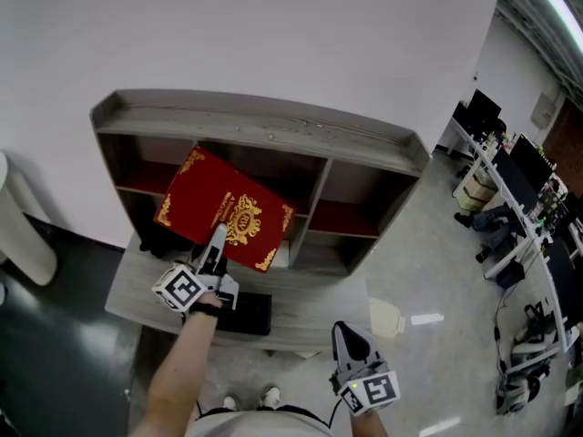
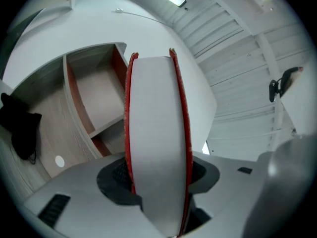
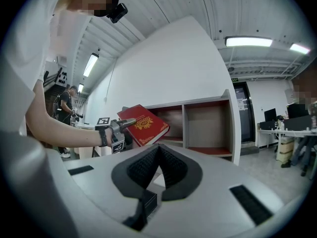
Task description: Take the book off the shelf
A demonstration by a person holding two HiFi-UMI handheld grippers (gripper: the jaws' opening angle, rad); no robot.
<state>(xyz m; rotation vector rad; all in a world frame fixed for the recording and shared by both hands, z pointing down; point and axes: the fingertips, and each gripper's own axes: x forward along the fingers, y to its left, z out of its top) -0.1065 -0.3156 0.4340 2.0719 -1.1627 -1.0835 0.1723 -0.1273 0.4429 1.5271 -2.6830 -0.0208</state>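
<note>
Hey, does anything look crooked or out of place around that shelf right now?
Yes: the red hardcover book with gold ornament hangs tilted in front of the grey wooden shelf rather than standing in a compartment. That is only because the left tool grips its edge. Nothing looks damaged.

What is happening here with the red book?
A person grips the red book in the left gripper and holds it tilted in front of the wooden shelf, out of its compartments. The right gripper hangs low near the person's body, jaws together and empty.
</note>
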